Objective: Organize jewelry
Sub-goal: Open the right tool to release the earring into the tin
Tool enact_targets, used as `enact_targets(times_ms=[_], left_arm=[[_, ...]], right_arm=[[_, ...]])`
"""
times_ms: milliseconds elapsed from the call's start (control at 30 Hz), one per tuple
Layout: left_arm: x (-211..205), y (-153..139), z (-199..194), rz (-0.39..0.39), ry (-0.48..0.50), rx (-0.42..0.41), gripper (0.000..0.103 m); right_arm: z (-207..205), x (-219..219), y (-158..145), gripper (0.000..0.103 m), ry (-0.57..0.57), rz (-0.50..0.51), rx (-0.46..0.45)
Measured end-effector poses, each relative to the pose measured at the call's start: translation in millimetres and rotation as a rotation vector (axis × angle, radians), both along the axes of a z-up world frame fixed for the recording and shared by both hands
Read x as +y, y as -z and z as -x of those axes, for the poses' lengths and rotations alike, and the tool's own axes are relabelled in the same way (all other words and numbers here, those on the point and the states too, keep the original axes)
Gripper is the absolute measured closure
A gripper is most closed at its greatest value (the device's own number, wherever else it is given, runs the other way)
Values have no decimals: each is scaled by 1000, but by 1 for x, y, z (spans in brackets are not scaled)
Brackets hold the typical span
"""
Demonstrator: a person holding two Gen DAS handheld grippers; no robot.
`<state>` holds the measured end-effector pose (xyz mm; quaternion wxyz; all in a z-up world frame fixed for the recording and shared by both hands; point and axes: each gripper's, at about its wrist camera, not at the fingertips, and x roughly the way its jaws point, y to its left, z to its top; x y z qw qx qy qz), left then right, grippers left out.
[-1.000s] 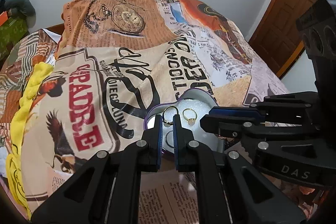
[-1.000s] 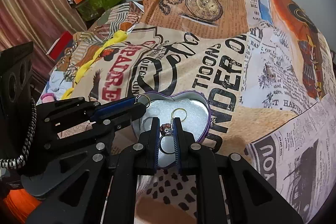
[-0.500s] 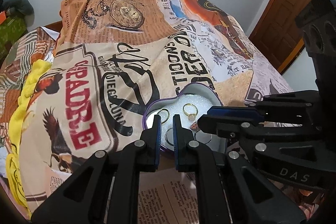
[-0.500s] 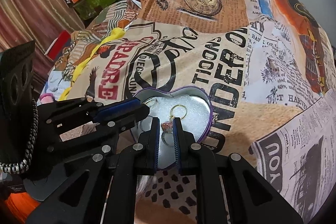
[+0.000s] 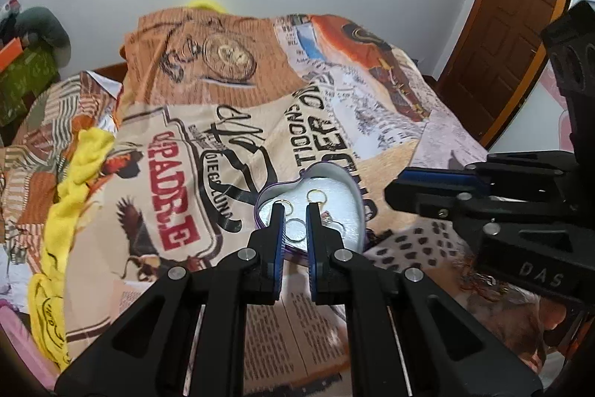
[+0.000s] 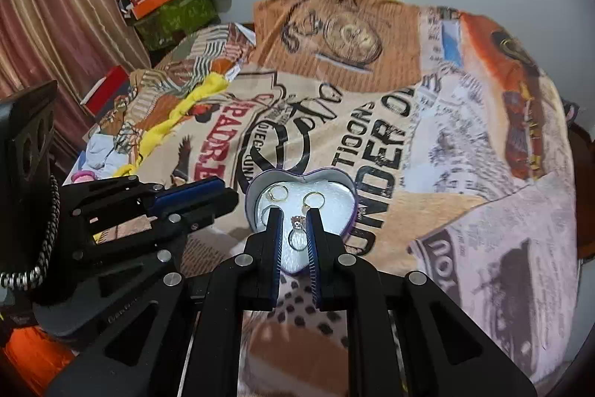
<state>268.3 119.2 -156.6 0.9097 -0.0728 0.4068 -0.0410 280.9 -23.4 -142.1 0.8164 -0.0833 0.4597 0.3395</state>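
A purple heart-shaped tin (image 5: 357, 197) (image 6: 351, 207) with a white foam lining sits on the printed bedspread. Several rings lie in it: two gold rings (image 6: 279, 192) (image 6: 314, 199) at the back, a silver ring with a stone (image 6: 297, 237) nearer, and a plain silver ring (image 5: 295, 229). My left gripper (image 5: 296, 211) hovers over the tin's near edge, jaws narrowly apart and empty. My right gripper (image 6: 293, 216) is above the tin, jaws apart, with the stone ring lying in the tin between them. Each gripper shows in the other's view (image 5: 409, 188) (image 6: 219, 196).
The printed bedspread (image 6: 427, 155) covers the bed. A yellow cloth (image 5: 74, 196) lies along its left side. Boxes and clutter (image 6: 167, 10) sit at the far left by a curtain. A wooden door (image 5: 520, 25) is at the right.
Both grippers have pulled back and risen from the tin. My right gripper has opened and let go of the stone ring, which now lies on the foam.
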Motion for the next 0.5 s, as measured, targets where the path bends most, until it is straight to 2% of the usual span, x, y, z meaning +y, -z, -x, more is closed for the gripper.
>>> enact_targets(times_ms=[133, 300, 500], left_arm=[[-7, -20, 20, -18, 0, -38, 95], [-15, -42, 47, -24, 0, -88, 84], [-28, -60, 74, -22, 11, -125, 80]], right_arm=[[19, -11, -18, 92, 13, 1, -58], [43, -31, -38, 90, 38, -22, -106], [69, -54, -52, 72, 75, -24, -179]])
